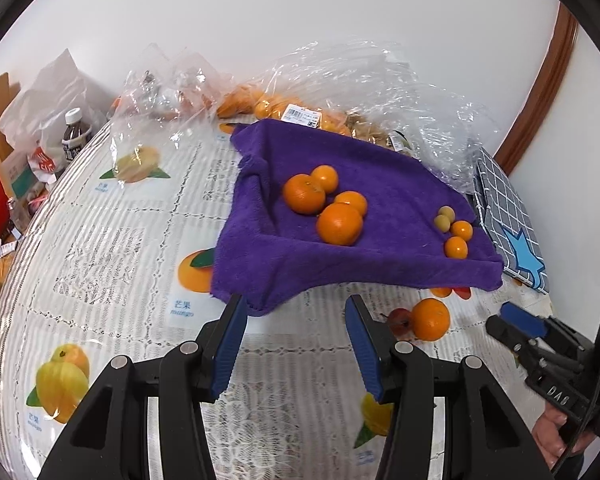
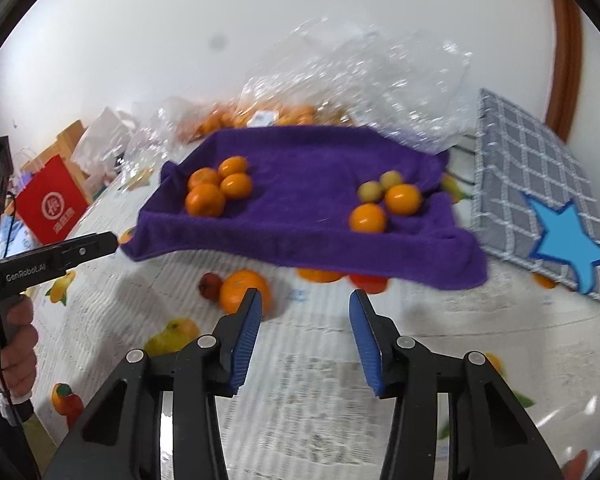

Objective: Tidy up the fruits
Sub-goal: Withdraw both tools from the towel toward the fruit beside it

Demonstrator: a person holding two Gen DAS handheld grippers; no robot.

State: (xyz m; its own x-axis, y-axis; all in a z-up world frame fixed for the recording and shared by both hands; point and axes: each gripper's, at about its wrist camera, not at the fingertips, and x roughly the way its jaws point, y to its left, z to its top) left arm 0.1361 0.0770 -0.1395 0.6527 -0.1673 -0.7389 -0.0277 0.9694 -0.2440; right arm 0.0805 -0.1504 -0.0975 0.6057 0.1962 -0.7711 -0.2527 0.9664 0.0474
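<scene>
1. Purple towel (image 1: 340, 248): spread on tabletop (image 1: 112, 248), carrying four oranges (image 1: 339, 224) and small fruits (image 1: 456, 247).
2. Loose orange (image 2: 245, 290): on tabletop before towel.
3. Left hand-held gripper (image 1: 296, 312): parted, empty.
4. Right hand-held gripper (image 2: 305, 308): parted, empty, near loose orange.

Bare bench (image 1: 112, 248) lies open along the near edge and left side. A purple towel (image 1: 380, 184) covers the middle. A loose orange (image 1: 430, 319) sits before its near edge. Crumpled plastic bags (image 1: 380, 76) crowd the far edge; a checked cushion (image 2: 532, 184) blocks the right.
</scene>
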